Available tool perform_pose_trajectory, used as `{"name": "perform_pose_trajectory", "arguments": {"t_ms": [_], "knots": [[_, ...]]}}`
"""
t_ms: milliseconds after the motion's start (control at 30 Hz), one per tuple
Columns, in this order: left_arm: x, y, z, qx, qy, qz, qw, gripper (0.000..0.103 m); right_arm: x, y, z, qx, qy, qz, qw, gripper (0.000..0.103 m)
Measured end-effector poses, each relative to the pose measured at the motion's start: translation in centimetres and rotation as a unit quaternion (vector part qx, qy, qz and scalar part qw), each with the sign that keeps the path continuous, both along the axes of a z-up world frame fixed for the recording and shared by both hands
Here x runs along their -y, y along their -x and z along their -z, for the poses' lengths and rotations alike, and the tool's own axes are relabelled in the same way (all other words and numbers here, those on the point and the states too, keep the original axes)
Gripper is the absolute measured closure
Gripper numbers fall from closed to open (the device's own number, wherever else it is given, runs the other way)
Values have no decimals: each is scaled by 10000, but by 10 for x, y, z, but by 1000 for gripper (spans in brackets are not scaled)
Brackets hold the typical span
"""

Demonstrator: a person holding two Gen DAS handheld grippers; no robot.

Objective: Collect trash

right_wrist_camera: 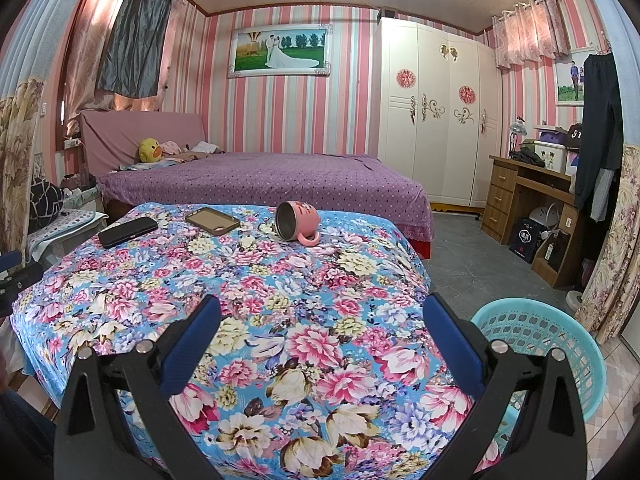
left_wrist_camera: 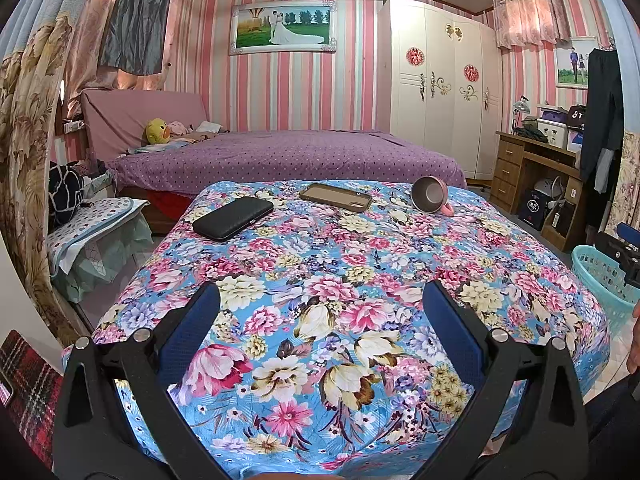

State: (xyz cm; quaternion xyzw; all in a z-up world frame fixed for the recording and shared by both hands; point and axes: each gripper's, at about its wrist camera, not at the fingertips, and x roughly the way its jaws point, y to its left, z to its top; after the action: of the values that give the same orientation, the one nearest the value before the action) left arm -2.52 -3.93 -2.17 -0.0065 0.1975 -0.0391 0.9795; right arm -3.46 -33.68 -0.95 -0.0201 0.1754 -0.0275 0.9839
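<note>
A table under a floral cloth [left_wrist_camera: 320, 280] fills both views [right_wrist_camera: 260, 300]. At its far end lie a black case [left_wrist_camera: 232, 218] [right_wrist_camera: 127, 231], a tan phone case [left_wrist_camera: 335, 197] [right_wrist_camera: 212, 221] and a pink mug on its side [left_wrist_camera: 431, 195] [right_wrist_camera: 298, 222]. A turquoise basket stands on the floor to the table's right [right_wrist_camera: 560, 344] [left_wrist_camera: 600, 276]. My left gripper [left_wrist_camera: 320, 312] is open and empty over the near end of the table. My right gripper [right_wrist_camera: 322, 320] is open and empty over the near right part, next to the basket.
A purple bed [left_wrist_camera: 288, 156] stands behind the table. A white wardrobe [left_wrist_camera: 440, 88] and a wooden desk [left_wrist_camera: 532, 176] are at the right. A covered stool [left_wrist_camera: 96, 216] and curtains [left_wrist_camera: 28, 140] are at the left. Grey floor [right_wrist_camera: 472, 256] lies right of the table.
</note>
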Motion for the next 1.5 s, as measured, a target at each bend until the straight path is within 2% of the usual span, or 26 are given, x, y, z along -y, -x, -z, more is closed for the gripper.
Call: {"name": "perform_pose_trajectory", "arguments": {"t_ms": [1500], "knots": [[0, 0, 1, -11, -5, 0, 10000, 5, 0, 0, 0, 3, 9, 7, 10000, 5]]}}
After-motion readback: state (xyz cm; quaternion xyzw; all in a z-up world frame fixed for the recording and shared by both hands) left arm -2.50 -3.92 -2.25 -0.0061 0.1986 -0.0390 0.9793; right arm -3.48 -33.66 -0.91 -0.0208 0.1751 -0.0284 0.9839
